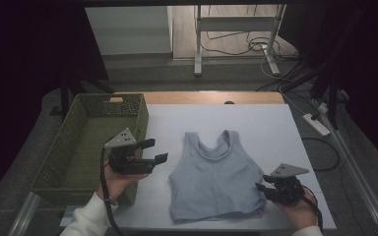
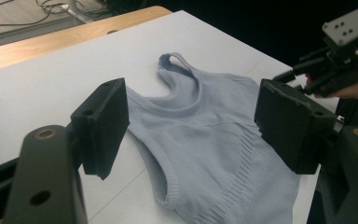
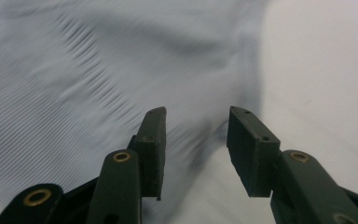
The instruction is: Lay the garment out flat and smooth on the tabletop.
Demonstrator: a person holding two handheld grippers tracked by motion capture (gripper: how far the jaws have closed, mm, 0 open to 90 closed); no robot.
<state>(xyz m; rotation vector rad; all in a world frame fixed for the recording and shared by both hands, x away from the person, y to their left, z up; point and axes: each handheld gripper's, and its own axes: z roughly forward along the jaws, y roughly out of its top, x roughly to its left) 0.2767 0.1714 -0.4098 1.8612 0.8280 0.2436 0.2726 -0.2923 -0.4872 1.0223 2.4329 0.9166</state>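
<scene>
A dim room with cables on the floor surrounds a white table (image 1: 275, 128) lit from above. At its left edge sits a green woven basket (image 1: 66, 147), apparently empty. Just right of it the left gripper (image 1: 156, 151) hovers above the table with its jaws spread wide and nothing between them, aimed toward the pale blue tank top (image 1: 216, 177), which lies flat in the middle of the table, straps away from the person. At the garment's lower right corner the right gripper (image 1: 260, 189) has its jaws partly parted, the hem just ahead of them and not pinched. To do this well, I would place each gripper squarely over a hem corner, catch both fabric layers, and lift evenly so the top doesn't bunch.
</scene>
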